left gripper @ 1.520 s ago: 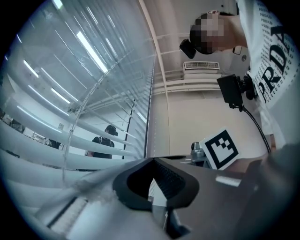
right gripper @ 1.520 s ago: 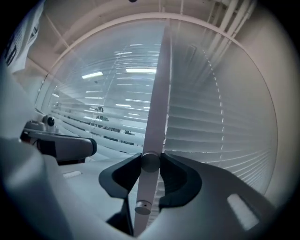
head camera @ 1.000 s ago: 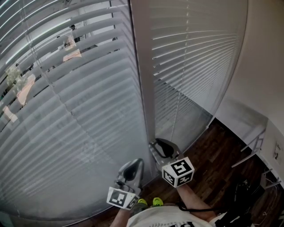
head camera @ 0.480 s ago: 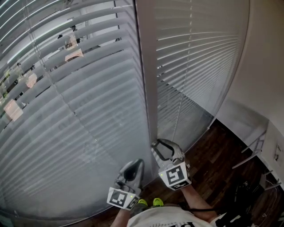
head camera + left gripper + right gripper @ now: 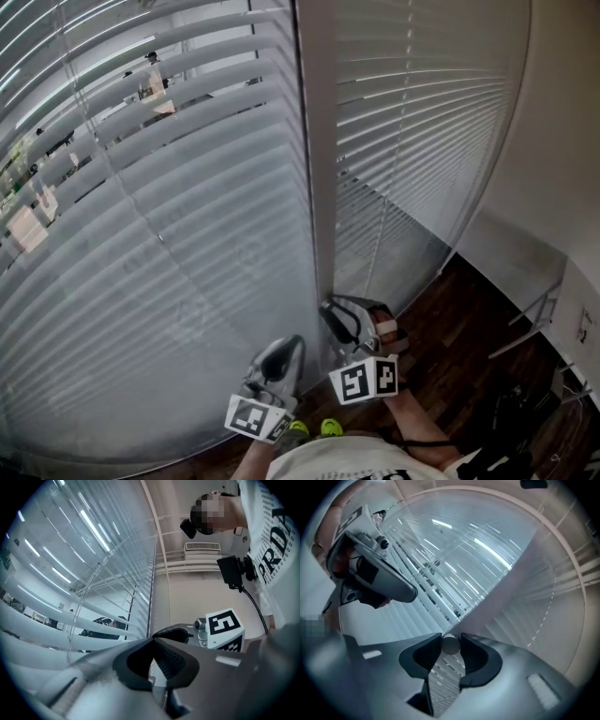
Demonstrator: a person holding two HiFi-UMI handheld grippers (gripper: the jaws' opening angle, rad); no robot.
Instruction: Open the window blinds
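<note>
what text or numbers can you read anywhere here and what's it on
"PRDA": big dark letters on the person's white shirt, running off the picture's right edge, so possibly incomplete.
Rows of smaller print beside those letters: too small to read.
Shirt print at the head view's bottom edge: cut off, unreadable.
Marker cubes: coded black-and-white squares only, no words.

Dark wood floor (image 5: pixel 461 323), pale wall (image 5: pixel 562 159).

Satin blinds (image 5: pixel 187 234), dark wood floor (image 5: pixel 469 323)
Slats and wand (image 5: pixel 451 646) are seen as smooth pale plastic; the right tool's (image 5: pixel 451 643) pads (image 5: pixel 474 656) as ribbed matt black.
</note>
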